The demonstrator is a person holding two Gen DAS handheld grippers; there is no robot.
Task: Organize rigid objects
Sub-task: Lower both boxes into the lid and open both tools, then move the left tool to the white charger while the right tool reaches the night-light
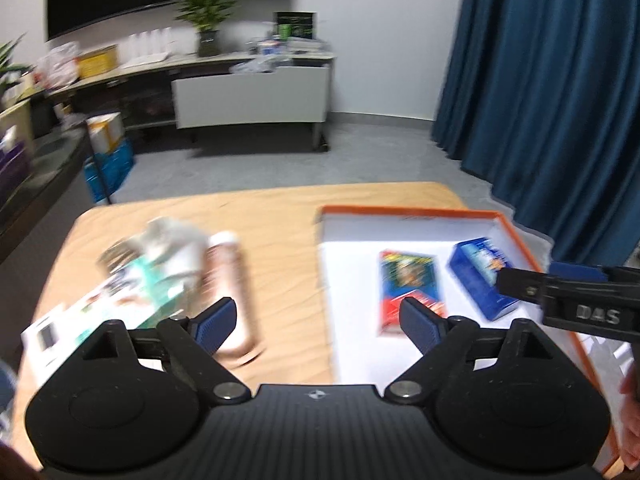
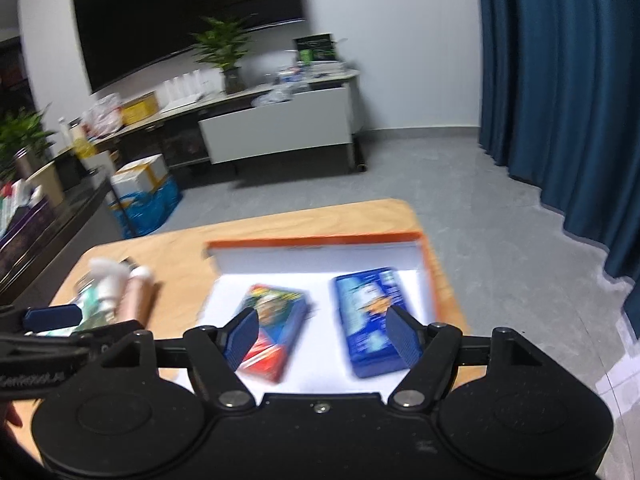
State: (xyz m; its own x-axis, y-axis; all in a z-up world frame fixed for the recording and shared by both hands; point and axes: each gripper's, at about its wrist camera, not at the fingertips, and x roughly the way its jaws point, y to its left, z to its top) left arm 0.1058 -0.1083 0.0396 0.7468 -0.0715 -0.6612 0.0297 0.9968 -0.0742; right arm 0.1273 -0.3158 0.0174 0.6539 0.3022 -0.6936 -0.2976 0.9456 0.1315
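Left gripper [image 1: 316,326]: spread, empty
Pink tube [image 1: 232,292]: just ahead-left, lengthwise, nearest left
Right gripper [image 2: 322,338]: spread over orange tray [image 2: 320,240]

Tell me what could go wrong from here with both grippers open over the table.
The left gripper and right gripper sit close together, so they might collide. The pile beside the rose-gold tube is jumbled, so grabbing one item could drag others. Both views are blurred, so aim may be off near the orange-rimmed tray.
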